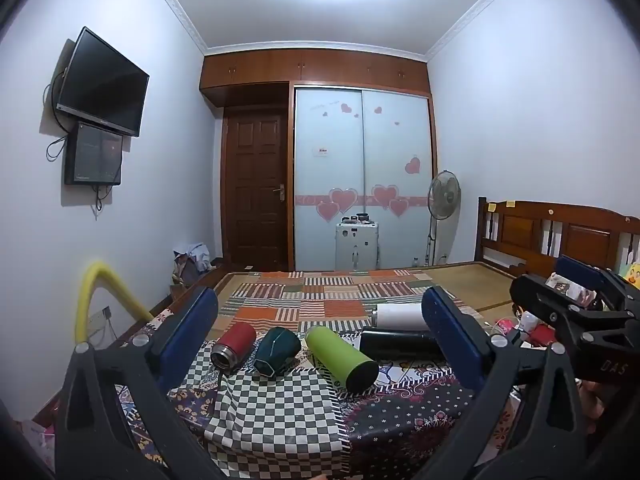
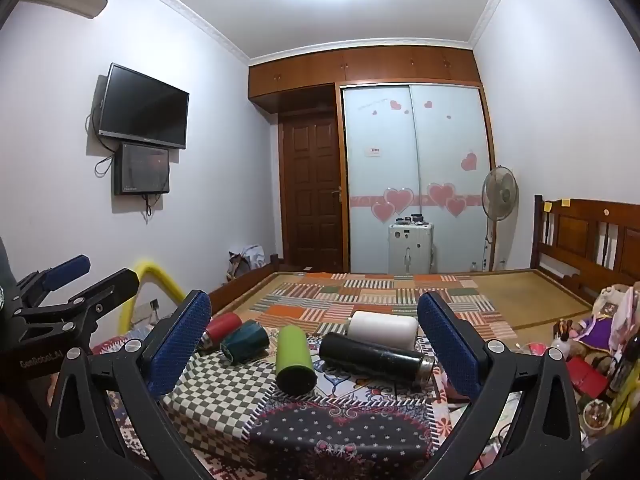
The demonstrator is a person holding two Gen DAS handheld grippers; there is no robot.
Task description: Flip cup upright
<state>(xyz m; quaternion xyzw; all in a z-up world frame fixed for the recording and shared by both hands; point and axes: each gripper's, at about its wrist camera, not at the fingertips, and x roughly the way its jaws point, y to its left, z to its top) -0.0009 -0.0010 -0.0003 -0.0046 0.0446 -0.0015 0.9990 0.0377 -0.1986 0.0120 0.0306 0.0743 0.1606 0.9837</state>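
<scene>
Left wrist view: the left gripper [image 1: 320, 332] spreads wide, empty; its right finger hides part of the white cup [image 1: 400, 316] and black flask [image 1: 396, 346]. Five vessels lie on their sides on the patchwork cloth [image 1: 280, 400]. Right wrist view: the right gripper [image 2: 314, 340] gapes empty; its left finger cuts off the red cup [image 2: 222, 326].

Five cups lying on their sides on the bed

Far left, a red cup [image 1: 234, 345] beside a dark green one [image 1: 277, 351]; in the middle a lime-green cup [image 1: 341, 358]; right of it a black cup [image 1: 396, 345], with a white cup [image 1: 400, 316] just behind.
</scene>
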